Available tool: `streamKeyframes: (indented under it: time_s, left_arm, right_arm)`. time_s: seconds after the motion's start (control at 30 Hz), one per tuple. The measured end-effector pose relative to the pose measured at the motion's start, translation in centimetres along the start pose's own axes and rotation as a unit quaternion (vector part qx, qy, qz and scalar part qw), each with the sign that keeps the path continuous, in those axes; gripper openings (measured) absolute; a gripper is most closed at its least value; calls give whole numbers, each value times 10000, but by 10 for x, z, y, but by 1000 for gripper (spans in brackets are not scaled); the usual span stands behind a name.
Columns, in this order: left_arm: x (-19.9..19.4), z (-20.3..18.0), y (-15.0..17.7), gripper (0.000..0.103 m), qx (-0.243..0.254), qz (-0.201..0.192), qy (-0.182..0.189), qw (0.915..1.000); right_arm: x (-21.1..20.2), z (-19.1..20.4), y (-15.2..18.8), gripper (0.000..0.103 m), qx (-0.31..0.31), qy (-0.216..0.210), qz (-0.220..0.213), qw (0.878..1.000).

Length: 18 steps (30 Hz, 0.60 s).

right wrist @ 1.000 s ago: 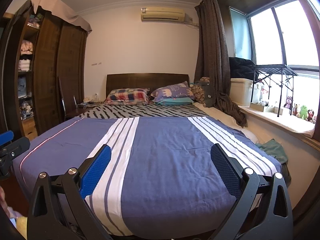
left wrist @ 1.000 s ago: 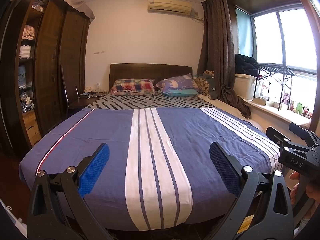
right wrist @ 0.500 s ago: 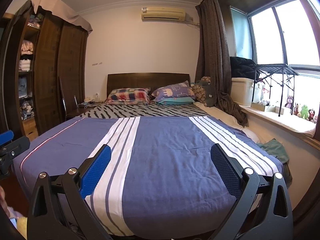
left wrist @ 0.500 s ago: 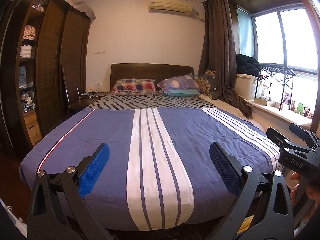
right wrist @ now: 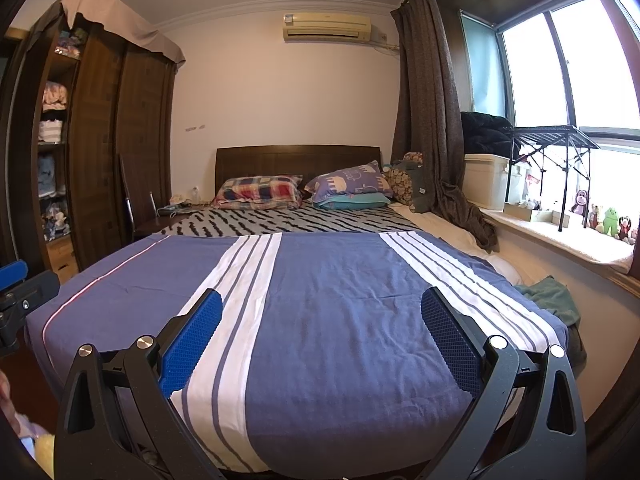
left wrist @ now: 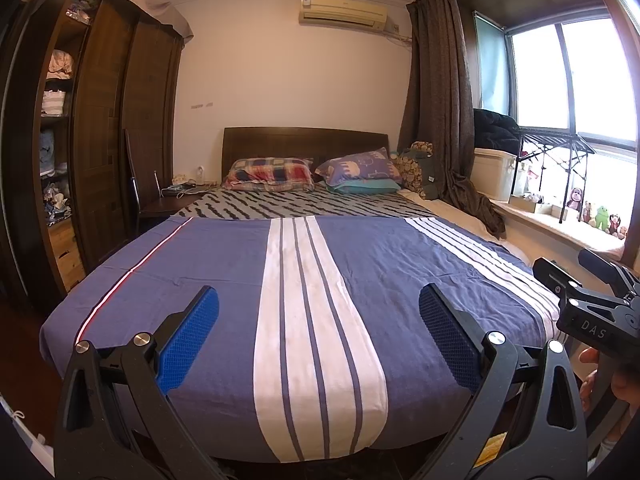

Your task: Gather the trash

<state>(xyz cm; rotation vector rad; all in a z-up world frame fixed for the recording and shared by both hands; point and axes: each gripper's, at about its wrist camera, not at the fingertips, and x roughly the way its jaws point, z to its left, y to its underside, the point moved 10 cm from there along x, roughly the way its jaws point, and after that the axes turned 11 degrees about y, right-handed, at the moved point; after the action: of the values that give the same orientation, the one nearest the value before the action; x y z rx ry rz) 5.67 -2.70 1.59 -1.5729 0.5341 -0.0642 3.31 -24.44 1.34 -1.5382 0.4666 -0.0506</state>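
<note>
A wide bed [left wrist: 224, 264] under a blue quilt with white stripes is filling both views, with a dark wardrobe [left wrist: 120, 128] standing to its left and a bright window [right wrist: 568, 60] lighting its right. Both tools are hovering side by side at the foot of the bed, which looks like a scanning stance, the left gripper [left wrist: 319, 330] and the right gripper [right wrist: 321, 334] each gaping wide with nothing between the blue pads. No trash is showing for certain anywhere; small clutter is sitting on the far nightstand [left wrist: 176, 196] and a green cloth [right wrist: 552, 300] is lying by the bed's right edge, but neither is clearly rubbish.
</note>
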Motion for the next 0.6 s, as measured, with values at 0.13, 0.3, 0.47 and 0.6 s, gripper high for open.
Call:
streamKeyframes:
  time_s: [0.13,0.3,0.47,0.6]
  left_arm:
    - [1,0,0,95,-7,13,-3,10000]
    - [3,2,1,95,-11,29,-26,10000]
    - [5,4,2,95,-29,32,-59,10000]
    - [7,6,2,95,-27,34,-81,10000]
  right_arm:
    - [-1,0,1,100,2,7,6,10000]
    - [-1,1,2,100,11,3,19,10000]
    - [0,2,3,100,12,-1,32,10000]
    - [3,4,4,100,-2,-15,57,10000]
